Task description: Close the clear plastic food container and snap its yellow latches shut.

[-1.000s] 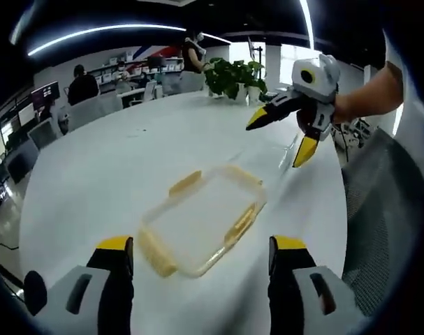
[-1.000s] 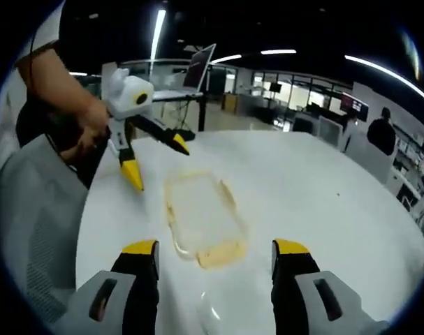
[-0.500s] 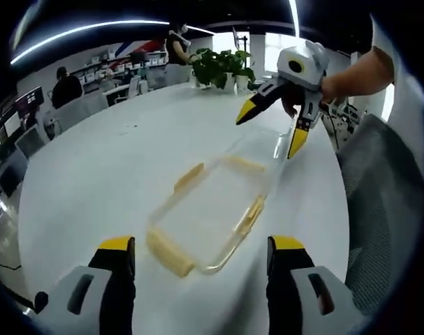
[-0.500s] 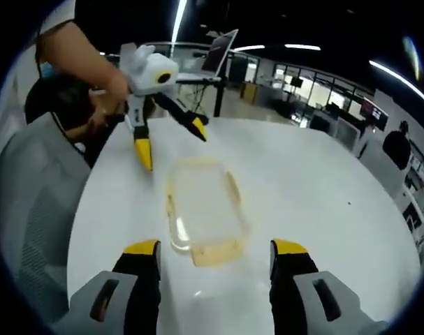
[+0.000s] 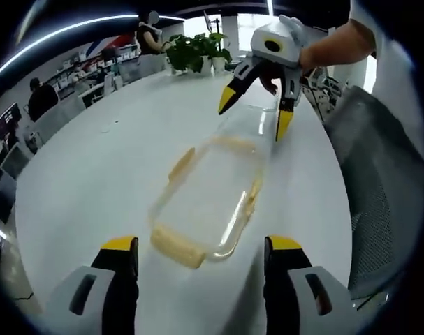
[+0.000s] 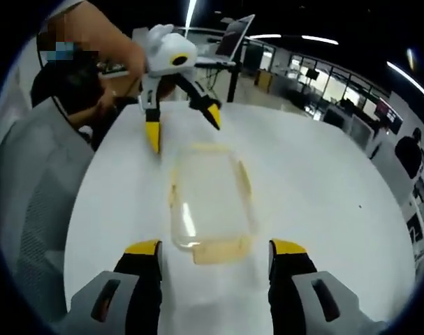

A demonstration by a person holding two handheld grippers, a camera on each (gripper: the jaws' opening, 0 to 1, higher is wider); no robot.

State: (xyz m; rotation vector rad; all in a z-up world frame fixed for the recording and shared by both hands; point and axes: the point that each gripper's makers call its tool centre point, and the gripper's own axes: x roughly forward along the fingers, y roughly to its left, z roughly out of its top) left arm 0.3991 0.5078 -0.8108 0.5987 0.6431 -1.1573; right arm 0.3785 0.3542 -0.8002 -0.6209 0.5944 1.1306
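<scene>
We hold both grippers over a white round table (image 5: 93, 174), one at each short end of the clear plastic food container (image 5: 208, 199), which lies flat between us. In the left gripper view our left gripper (image 5: 198, 279) has its jaws spread wide and empty, and the container's near end with its yellow latch (image 5: 177, 248) sits just ahead of the tips, between the two jaws. Beyond its far end the right gripper (image 5: 255, 117) hangs with its jaws released and nothing between them.

In the right gripper view we see the mirror of this: the right gripper (image 6: 213, 276) is parted and empty, a yellow latch (image 6: 218, 251) lies just in front of and between its jaws, and the left gripper (image 6: 184, 125) is poised over the opposite end, likewise released. Long yellow latches run along both sides of the container as well. We cannot tell whether the lid is fully seated or any latch is already snapped.

We judge the risks as follows. The container is light and the table smooth, so a push on one latch without the other gripper bracing would likely slide it away. Pressing a latch over a lid that is not seated could pop the lid askew. The clear walls are hard to read, so a jaw tip could miss the latch edge and skid off.
</scene>
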